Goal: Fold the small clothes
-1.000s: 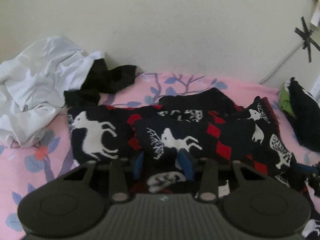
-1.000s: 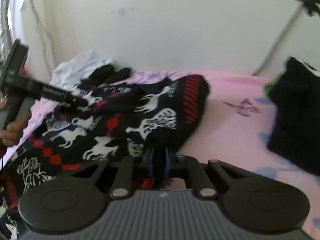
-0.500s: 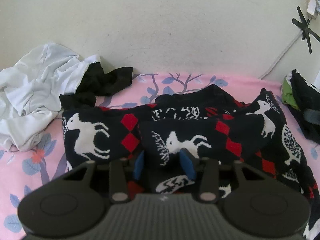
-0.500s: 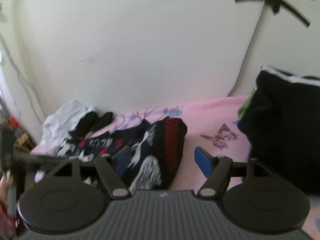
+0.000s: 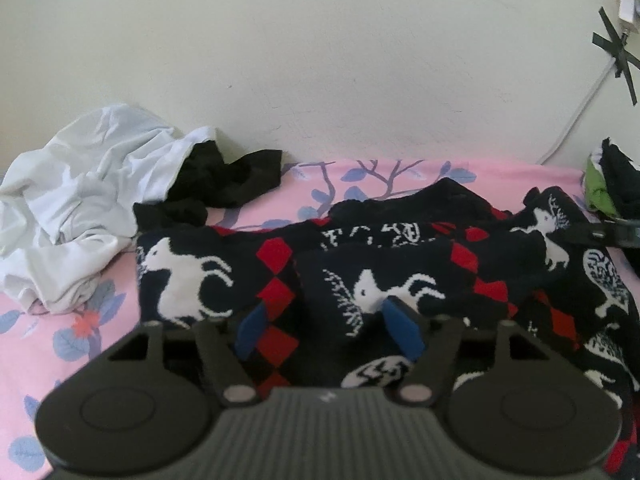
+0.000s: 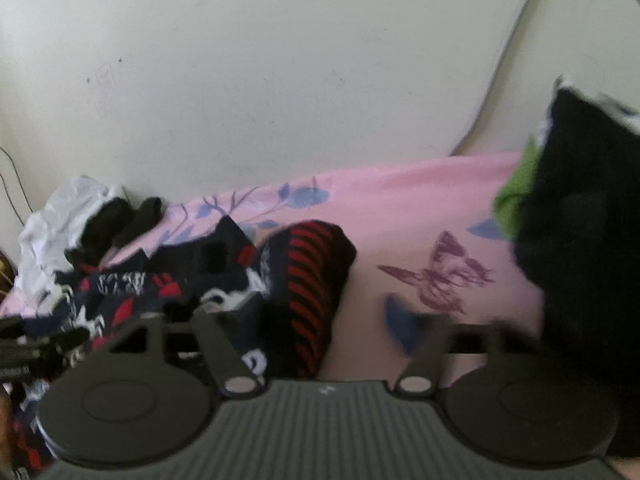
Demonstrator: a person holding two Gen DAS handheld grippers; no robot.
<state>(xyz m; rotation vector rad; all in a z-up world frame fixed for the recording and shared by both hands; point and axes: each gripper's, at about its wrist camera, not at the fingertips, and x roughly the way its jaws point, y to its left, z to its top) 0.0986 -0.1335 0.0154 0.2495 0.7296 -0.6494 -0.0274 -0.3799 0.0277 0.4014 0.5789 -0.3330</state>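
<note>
both grippers opening: left gripper (image 5: 328, 330) astride the folded reindeer sweater (image 5: 360, 280), right gripper (image 6: 320, 320) over its striped edge, lower centre.

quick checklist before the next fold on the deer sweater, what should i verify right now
1. Left gripper released: ok, jaws opening, pads off the deer sweater lying between them.
2. Right gripper released: ok, jaws opening over the sweater's edge.
3. Sweater folded flat: not ok, bunched and lumpy.
4. White cloth pile apart from sweater: ok.
5. Dark stack apart from sweater: ok, bare pink sheet between.
6. Sleeves tucked: cannot tell.
</note>
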